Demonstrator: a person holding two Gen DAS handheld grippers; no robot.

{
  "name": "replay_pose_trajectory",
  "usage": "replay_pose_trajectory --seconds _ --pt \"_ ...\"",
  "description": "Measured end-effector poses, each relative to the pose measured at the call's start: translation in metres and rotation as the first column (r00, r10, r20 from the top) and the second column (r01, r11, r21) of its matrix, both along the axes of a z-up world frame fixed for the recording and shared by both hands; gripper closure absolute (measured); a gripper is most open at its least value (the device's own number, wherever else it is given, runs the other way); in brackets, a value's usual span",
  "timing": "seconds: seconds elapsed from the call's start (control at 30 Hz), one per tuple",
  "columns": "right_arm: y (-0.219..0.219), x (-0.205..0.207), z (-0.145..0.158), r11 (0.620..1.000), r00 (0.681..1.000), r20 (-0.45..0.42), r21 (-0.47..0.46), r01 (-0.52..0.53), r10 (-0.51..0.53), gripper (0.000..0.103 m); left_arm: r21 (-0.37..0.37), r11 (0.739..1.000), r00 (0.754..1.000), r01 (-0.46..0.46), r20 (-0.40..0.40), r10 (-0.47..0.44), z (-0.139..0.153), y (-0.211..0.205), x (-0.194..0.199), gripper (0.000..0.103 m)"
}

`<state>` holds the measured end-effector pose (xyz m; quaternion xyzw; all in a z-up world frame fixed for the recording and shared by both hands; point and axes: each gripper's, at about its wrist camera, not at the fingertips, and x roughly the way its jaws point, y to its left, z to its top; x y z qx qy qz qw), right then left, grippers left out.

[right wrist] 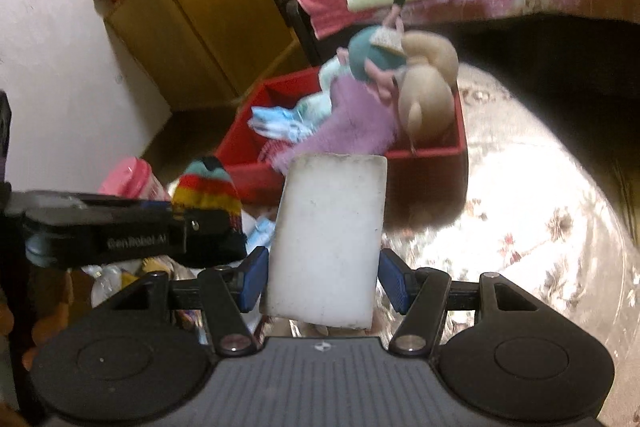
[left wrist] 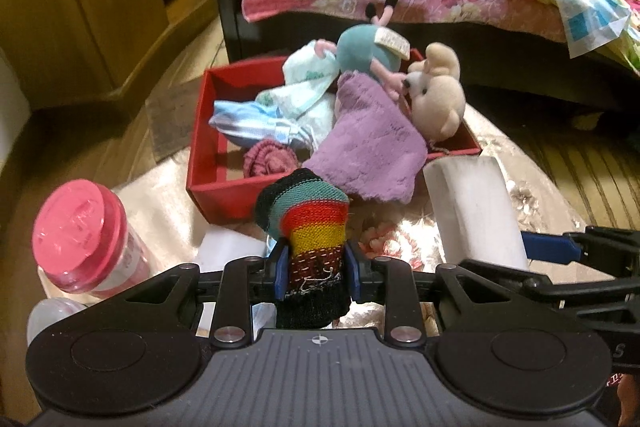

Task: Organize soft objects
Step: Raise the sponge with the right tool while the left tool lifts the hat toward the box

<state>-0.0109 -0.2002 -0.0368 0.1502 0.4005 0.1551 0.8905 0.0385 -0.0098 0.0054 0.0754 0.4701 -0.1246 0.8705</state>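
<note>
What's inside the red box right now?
The red box holds a beige teddy bear, a teal plush doll, a purple cloth draped over its front wall, blue-white fabrics and a pink knit roll. The floor under them is covered.

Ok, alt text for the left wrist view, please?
The left hand-held gripper grips a rainbow-striped knitted sock above a floral-covered table. Ahead, a red rectangular box overflows with cloths and plush toys.

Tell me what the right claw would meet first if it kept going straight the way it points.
Probably the purple cloth draped over the red box's near wall, judging by the right wrist view; depth is unclear behind the white sponge it grips.
</note>
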Motion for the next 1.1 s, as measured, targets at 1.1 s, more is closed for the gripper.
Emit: replay_pose_trajectory --seconds 1.1 --pt "0.010 0.023 0.067 0.995 0.939 0.335 -0.038 0.089 -0.071 0.072 -0.044 0.997 0.983 -0.061 0.172 0.067 0.048 -0.003 0.024 0.072"
